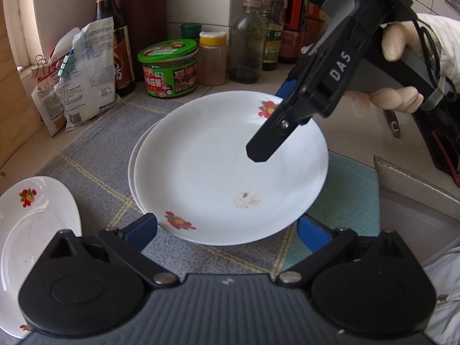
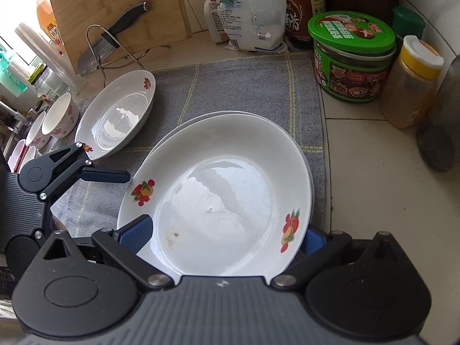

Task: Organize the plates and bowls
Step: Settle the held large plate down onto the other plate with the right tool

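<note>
Two white plates with fruit motifs lie stacked on a grey cloth (image 1: 100, 155); the top plate (image 1: 224, 166) (image 2: 218, 189) has a small brown smear. The lower plate's rim (image 1: 132, 172) (image 2: 184, 123) peeks out at the left. My left gripper (image 1: 228, 233) (image 2: 122, 208) is open, its blue pads (image 1: 143, 230) on either side of the stack's near rim. My right gripper (image 2: 225, 235) (image 1: 263, 141) is open too and hovers over the top plate from the right, held by a gloved hand (image 1: 399, 43). A third plate (image 1: 34, 230) (image 2: 115, 115) lies alone to the left.
Flowered bowls (image 2: 60, 118) stand past the single plate. A cleaver on a wire rack (image 2: 97, 49) leans by a wooden board (image 2: 120, 8). A green-lidded jar (image 1: 169, 69) (image 2: 353, 54), a yellow-capped shaker (image 2: 411, 83), bottles (image 1: 247, 43) and clipped bags (image 1: 86, 66) line the back wall.
</note>
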Tool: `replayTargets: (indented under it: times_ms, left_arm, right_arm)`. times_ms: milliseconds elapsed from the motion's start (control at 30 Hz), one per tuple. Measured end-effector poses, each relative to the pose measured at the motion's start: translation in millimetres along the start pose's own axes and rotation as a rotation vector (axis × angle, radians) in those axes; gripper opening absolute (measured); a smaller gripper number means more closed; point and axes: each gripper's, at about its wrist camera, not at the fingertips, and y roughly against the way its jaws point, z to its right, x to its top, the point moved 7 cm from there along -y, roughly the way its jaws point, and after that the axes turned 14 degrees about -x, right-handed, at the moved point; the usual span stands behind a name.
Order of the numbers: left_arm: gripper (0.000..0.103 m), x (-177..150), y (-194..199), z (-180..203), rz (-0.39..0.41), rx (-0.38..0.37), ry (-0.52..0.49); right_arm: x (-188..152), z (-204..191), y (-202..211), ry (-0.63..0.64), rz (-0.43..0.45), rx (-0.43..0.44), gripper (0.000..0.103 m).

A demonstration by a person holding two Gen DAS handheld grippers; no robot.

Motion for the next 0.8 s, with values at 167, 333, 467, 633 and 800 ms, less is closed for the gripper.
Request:
replayTargets:
  times_ms: [167, 333, 467, 633, 800]
  left_arm:
    - [0.102, -0.5, 6.1, 4.3, 0.019, 0.006, -0.001]
    - [0.102, -1.7, 11.2, 6.4, 0.035, 0.019, 0.006]
    - [0.102, -2.3, 14.8, 9.2, 0.048, 0.018, 0.011]
    - [0.102, -1.7, 18.4, 13.7, 0.063, 0.015, 0.011]
    - [0.102, -1.6, 22.2, 18.3, 0.072, 0.014, -0.001]
  right_arm:
    - [-0.6, -0.5, -0.8, -0.007, -0.002, -0.023, 0.103]
    - [-0.7, -1.2, -0.6, -0.015, -0.003, -0.048, 0.103]
    - [-1.6, -2.8, 0.2, -0.009, -0.001, -0.078, 0.103]
    - [-1.4, -3.8, -1.0, -0.005, 0.002, -0.122, 0.103]
    - [-4.7, -3.6, -1.6, 0.001, -0.006, -0.154, 0.103]
